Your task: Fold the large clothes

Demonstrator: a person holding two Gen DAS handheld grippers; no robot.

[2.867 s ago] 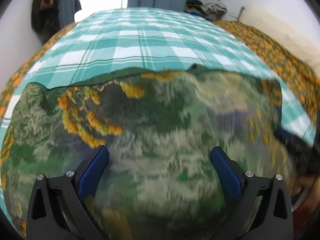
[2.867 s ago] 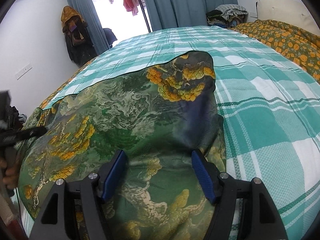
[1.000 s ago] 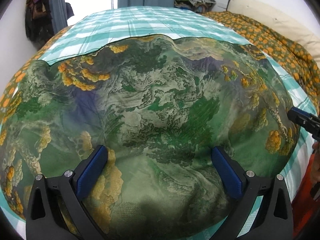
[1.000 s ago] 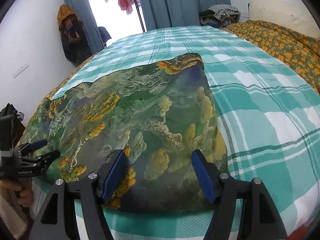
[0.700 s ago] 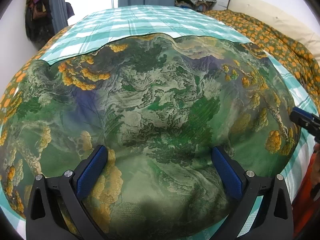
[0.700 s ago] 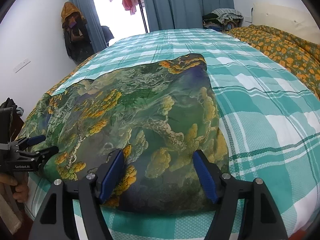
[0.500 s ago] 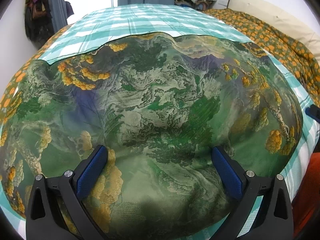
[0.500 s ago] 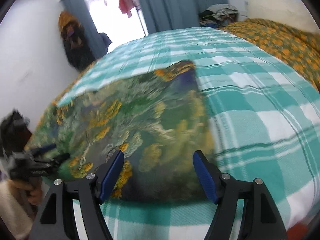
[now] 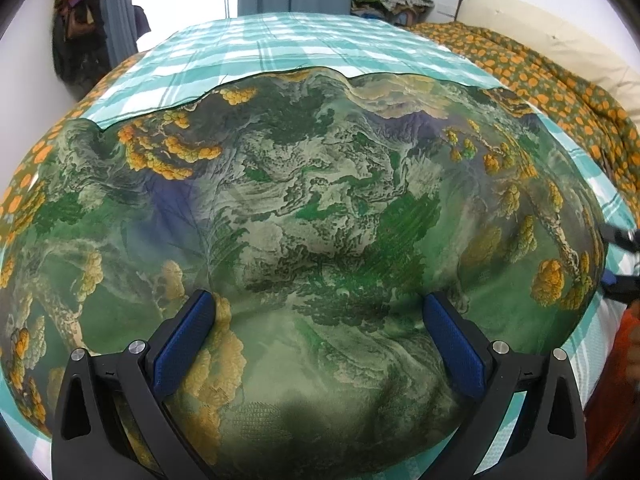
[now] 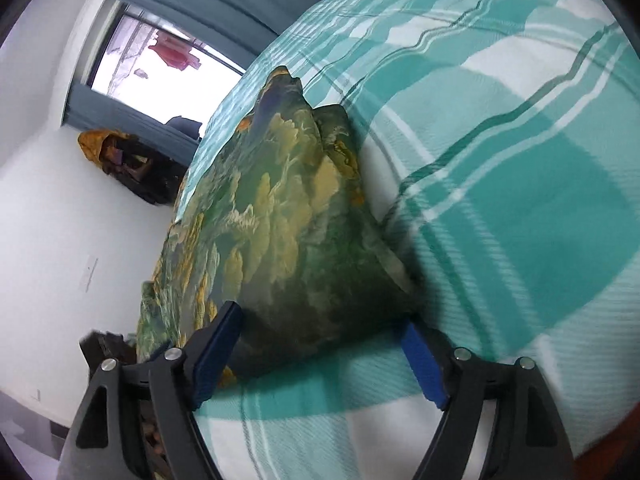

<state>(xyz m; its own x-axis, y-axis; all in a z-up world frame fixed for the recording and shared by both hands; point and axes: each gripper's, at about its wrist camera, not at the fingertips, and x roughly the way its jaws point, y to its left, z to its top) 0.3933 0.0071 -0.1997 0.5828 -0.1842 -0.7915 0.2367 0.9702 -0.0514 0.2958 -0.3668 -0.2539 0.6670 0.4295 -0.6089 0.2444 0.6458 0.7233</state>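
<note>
Garment (image 9: 312, 216), glossy green-and-orange print, lies flat.

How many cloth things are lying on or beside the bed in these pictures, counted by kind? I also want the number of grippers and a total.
Green landscape-print garment: 1
Teal checked bedsheet: 1
Orange-dotted blanket: 1
Grippers: 2, the left gripper open over the garment, and the right gripper with jaws opening at the garment's near edge
Total: 5

No lettering, label, brand mark or number can be read anywhere in either view; the printed garment (image 9: 312, 220) carries only a landscape pattern.
</note>
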